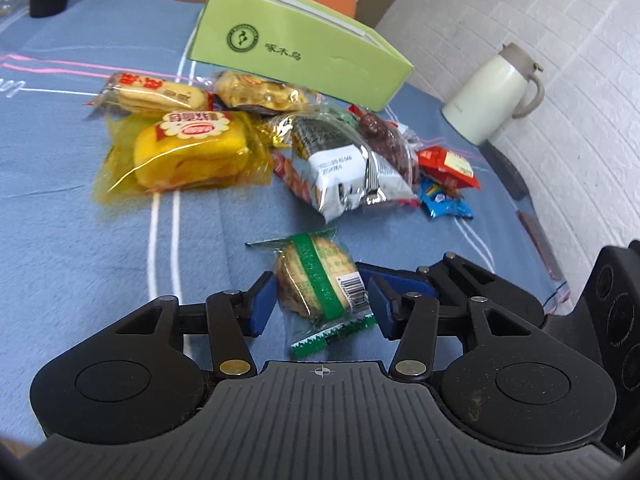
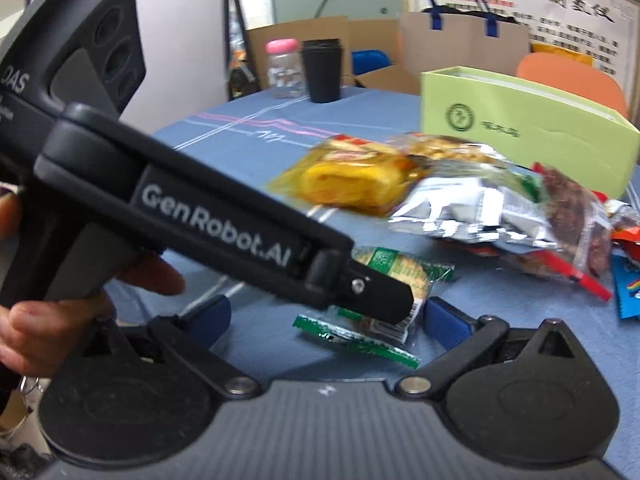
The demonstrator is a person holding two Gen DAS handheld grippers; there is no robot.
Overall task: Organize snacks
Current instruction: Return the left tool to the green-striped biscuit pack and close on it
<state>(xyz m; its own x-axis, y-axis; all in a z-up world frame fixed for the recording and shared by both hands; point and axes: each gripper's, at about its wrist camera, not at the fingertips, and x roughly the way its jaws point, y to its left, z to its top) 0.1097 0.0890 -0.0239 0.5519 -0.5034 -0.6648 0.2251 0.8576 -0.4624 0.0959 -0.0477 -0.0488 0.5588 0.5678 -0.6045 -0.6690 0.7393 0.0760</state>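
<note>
A green-striped biscuit packet (image 1: 316, 284) lies on the blue tablecloth between the blue pads of my left gripper (image 1: 320, 300), which is open around it with small gaps on both sides. In the right wrist view the same packet (image 2: 384, 280) lies beyond my open right gripper (image 2: 328, 316), partly hidden by the left gripper's body (image 2: 224, 216) crossing in front. Behind is a pile of snacks: a yellow cake pack (image 1: 188, 152), a silver pouch (image 1: 344, 164), a pack of red dates (image 1: 384, 136), biscuit packs (image 1: 156, 94). A light green box (image 1: 296, 44) stands behind them.
A white thermos jug (image 1: 492, 96) stands at the right near the table edge and white wall. Small red (image 1: 448, 164) and blue (image 1: 444, 200) packets lie right of the pile. A black cup (image 2: 322, 70) and a pink-lidded jar (image 2: 284, 68) stand at the far edge.
</note>
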